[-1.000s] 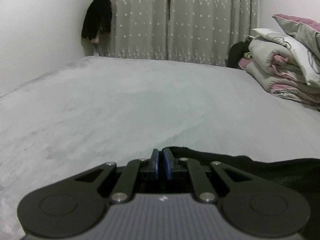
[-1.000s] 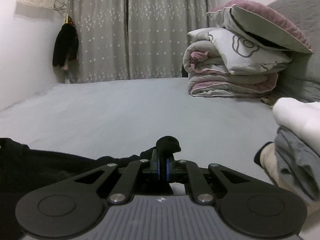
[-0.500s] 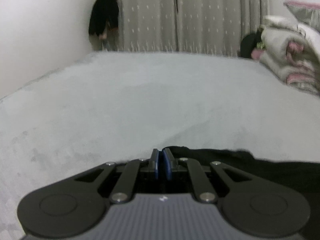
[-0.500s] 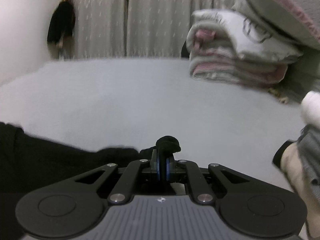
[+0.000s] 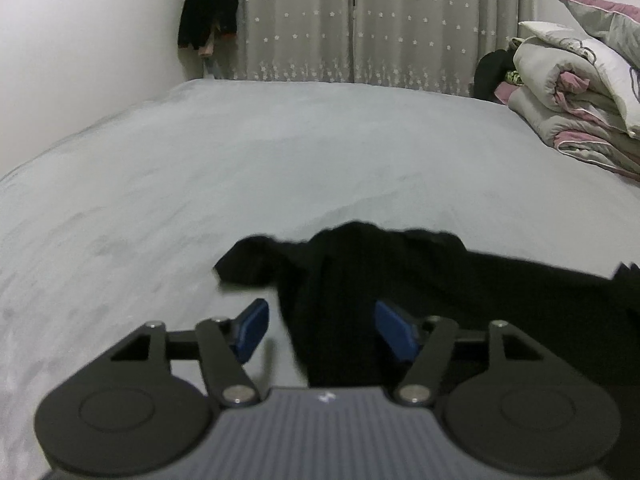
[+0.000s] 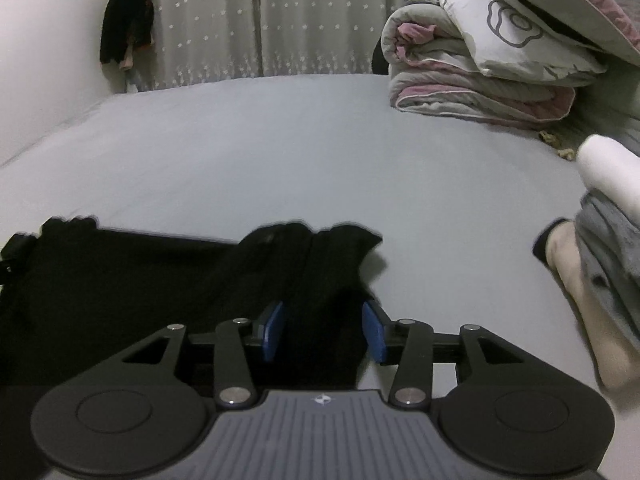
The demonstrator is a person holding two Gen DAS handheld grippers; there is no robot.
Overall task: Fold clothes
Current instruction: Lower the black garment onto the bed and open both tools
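the black, soft knit garment [image 5: 400,280] lies low in both frames on the pale grey bedsheet [image 5: 280,152], its far edge bunched into ridges instead of lying flat. the left gripper [image 5: 322,330] has just been opening its jaws; they stand well apart, with a fold of the dark cloth between the blue pads [image 5: 252,330] but not pinched by them. the right gripper [image 6: 322,332] has likewise just been opening, its jaws apart with cloth between them, and from the frames it looks released rather than held. the main risk i judge here is that the dropped edge stays rumpled: the lump at centre frame in the left wrist view and the loose flap at its left could set a crooked crease if the next fold is made over them. loose fabric lying between open pads could also snag and drag when either gripper is pulled away, undoing the layout. at the right edge of the right wrist view a pile of grey and cream clothes [image 6: 600,264] sits near enough that a wide sweep might knock it.
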